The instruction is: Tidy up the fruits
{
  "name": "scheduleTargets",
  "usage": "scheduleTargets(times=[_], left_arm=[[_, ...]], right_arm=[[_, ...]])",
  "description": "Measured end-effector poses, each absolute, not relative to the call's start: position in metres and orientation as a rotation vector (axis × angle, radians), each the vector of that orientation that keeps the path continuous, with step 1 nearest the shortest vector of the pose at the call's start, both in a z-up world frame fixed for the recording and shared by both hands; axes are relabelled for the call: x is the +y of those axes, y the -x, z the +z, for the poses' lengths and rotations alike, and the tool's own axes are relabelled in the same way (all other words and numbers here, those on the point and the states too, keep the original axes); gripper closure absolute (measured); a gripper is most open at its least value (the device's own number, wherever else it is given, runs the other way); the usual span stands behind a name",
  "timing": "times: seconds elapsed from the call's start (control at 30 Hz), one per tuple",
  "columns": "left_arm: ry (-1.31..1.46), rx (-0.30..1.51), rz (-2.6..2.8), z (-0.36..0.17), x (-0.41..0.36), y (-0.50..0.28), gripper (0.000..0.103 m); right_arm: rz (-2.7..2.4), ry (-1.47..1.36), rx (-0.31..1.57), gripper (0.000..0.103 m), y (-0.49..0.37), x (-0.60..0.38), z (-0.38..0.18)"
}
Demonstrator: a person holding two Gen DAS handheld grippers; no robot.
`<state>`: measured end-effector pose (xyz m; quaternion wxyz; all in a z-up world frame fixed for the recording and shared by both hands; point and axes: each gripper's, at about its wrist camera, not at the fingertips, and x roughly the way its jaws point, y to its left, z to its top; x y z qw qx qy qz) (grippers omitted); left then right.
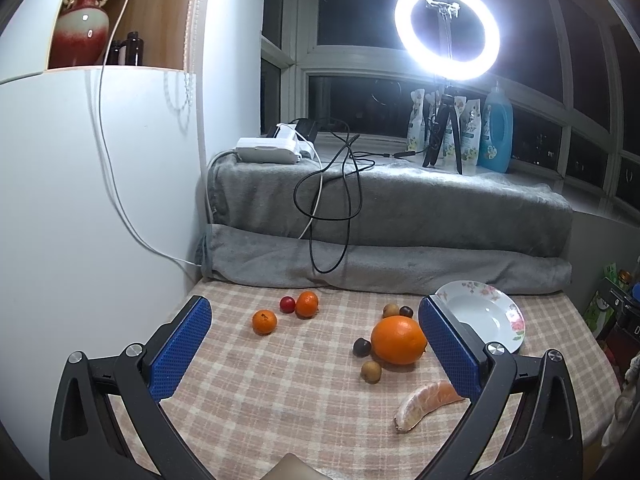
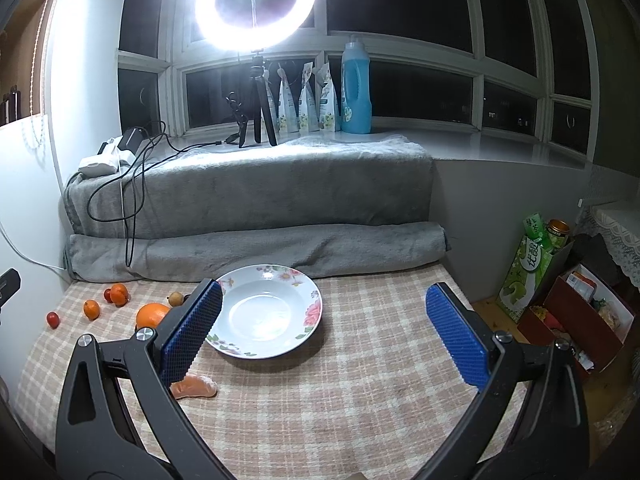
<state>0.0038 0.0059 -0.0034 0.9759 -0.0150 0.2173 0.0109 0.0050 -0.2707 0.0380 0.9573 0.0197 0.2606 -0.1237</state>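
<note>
Fruit lies loose on the checked tablecloth [image 1: 280, 380]. A big orange [image 1: 398, 340] sits near the white floral plate [image 1: 480, 318], with small dark and brown fruits around it. Two mandarins [image 1: 264, 321] [image 1: 307, 304] and a red cherry tomato [image 1: 287, 304] lie farther left. A peeled citrus segment [image 1: 424, 404] lies at front right. My left gripper [image 1: 316, 352] is open and empty above the cloth. My right gripper [image 2: 324, 336] is open and empty, with the empty plate [image 2: 266, 316] just beyond its left finger. The orange [image 2: 152, 315] and segment [image 2: 194, 387] show left of it.
A folded grey blanket [image 1: 384, 236] with hanging cables borders the table's far side. A ring light [image 1: 447, 30] and bottles stand on the windowsill. A white cabinet [image 1: 80, 200] walls the left. Boxes and a green carton [image 2: 528, 264] sit on the floor to the right.
</note>
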Motion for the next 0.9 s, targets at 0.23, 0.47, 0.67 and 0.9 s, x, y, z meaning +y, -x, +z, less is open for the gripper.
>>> scheduleTargets(times=[0.23, 0.47, 0.67, 0.9], left_arm=[[0.026, 0.443, 0.026, -0.006, 0.006, -0.004, 0.0], [0.022, 0.45, 0.028, -0.008, 0.004, -0.004, 0.0], [0.014, 0.457, 0.025, -0.008, 0.001, -0.006, 0.0], [0.015, 0.465, 0.025, -0.01, 0.0, -0.007, 0.0]], right_arm=[[-0.251, -0.042, 0.536, 0.0, -0.005, -0.274, 0.035], [-0.257, -0.043, 0.539, 0.0, -0.005, -0.276, 0.033], [-0.259, -0.048, 0.545, 0.0, -0.005, -0.278, 0.031], [-0.252, -0.047, 0.56, 0.0, -0.006, -0.278, 0.027]])
